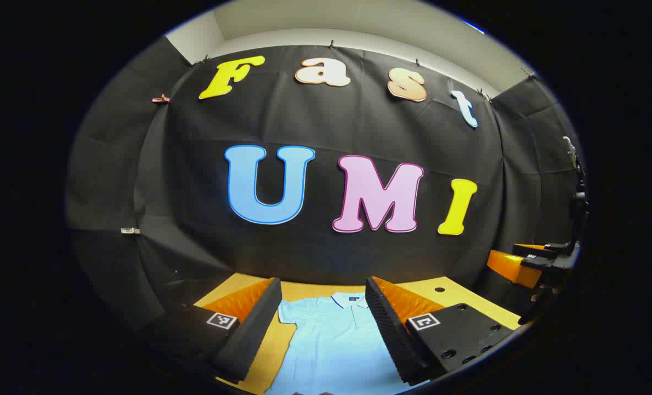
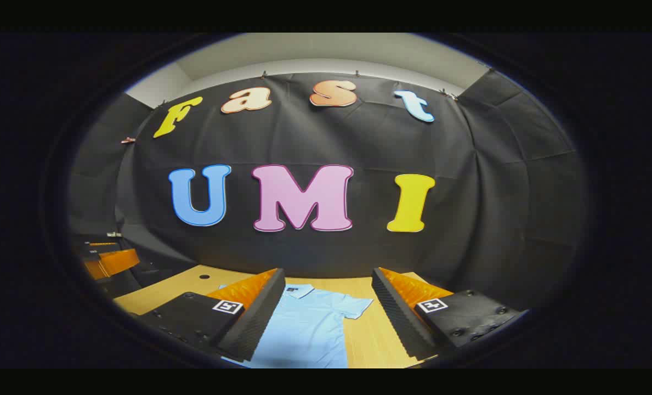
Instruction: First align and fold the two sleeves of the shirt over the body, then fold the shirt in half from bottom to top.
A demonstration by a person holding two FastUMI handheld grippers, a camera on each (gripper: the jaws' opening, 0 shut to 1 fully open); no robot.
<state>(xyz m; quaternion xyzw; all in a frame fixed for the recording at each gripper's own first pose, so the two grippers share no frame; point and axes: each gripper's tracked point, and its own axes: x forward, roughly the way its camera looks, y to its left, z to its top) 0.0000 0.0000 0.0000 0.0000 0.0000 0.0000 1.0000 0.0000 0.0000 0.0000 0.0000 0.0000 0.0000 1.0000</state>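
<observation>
Left gripper view gives us the shirt (image 1: pixel 336 340) flat on the desk (image 1: pixel 457 299), collar far, both sleeves spread and unfolded. Our left tool (image 1: pixel 326 334) and right tool (image 2: pixel 326 323) hang above it, jaws wide apart, gripping nothing. We judge the risk lies in the pinch: too deep a bite would lift both layers, dragging the body askew and misaligning the sleeves.

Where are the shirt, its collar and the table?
shirt (image 1: pixel 336 345): left gripper view, chest panel.
collar (image 1: pixel 349 299): left gripper view, its front fold.
table (image 2: pixel 367 334): right gripper view, bare wood right of the shirt.
</observation>
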